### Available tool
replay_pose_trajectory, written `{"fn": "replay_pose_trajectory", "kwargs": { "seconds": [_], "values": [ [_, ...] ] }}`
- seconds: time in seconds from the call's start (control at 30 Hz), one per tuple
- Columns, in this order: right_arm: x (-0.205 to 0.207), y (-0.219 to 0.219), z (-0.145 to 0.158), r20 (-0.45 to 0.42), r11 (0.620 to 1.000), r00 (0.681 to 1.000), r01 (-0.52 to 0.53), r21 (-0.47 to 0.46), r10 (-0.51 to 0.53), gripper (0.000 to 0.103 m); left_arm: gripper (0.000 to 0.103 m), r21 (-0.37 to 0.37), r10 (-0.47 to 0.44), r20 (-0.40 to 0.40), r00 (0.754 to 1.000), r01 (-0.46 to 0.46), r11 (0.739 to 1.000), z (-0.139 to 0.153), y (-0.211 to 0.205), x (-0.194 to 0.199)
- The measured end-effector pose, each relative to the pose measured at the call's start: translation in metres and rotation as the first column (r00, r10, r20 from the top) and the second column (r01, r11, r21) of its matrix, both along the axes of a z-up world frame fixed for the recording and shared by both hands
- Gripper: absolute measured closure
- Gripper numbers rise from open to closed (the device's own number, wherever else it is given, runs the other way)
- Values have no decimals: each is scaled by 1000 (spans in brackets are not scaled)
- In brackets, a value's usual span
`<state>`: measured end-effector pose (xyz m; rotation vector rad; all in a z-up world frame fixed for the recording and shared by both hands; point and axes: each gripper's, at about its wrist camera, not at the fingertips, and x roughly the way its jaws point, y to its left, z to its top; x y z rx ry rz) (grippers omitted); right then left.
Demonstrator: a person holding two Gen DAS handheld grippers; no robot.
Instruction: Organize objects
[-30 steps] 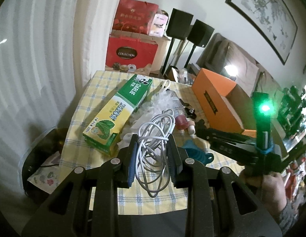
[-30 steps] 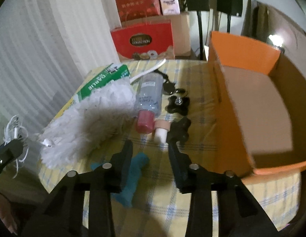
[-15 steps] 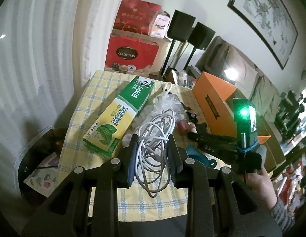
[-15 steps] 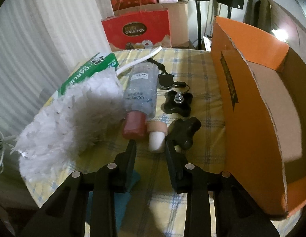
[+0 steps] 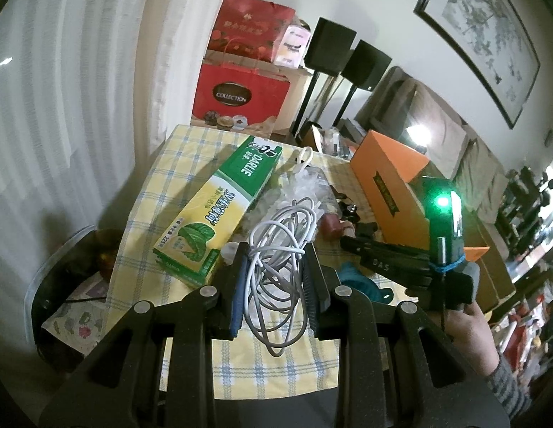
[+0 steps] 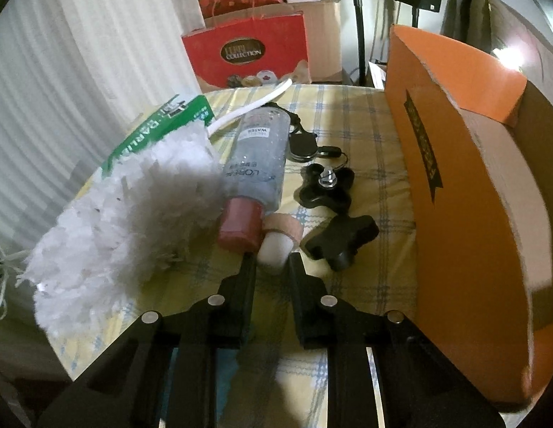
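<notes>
Both cams ride on the handheld tools and look forward and down along their fingers. The left one sits back off the near edge of the checked tabletop (image 5: 191,157), so you get the whole spread plus the orange box (image 5: 387,182) over on its right. The right one is much closer in, low over the cloth, right beside that orange box (image 6: 455,192). Both catch the box, the green toothpaste carton (image 5: 219,214) (image 6: 158,128) and the red gift bag (image 5: 241,96) (image 6: 248,53) behind the box.
</notes>
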<state>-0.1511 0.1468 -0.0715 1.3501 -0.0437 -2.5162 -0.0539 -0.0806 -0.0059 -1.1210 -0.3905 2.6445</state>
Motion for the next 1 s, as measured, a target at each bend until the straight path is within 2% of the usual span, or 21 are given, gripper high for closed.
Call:
{"fn": "replay_pose_trajectory", "kwargs": {
  "seconds": [0.3, 0.7, 1.0],
  "values": [
    [18, 10, 21, -20, 999, 1000, -8, -53, 7, 87, 77, -12, -32, -8, 999, 32, 999, 8, 21, 5],
    [51, 31, 69, -113, 995, 993, -26, -97, 15, 87, 77, -22, -87, -30, 996, 87, 996, 25, 58, 6],
    [69, 64, 100, -176, 994, 984, 6, -108, -25, 87, 77, -26, -143, -48, 989, 142, 990, 41, 95, -1]
  ]
}}
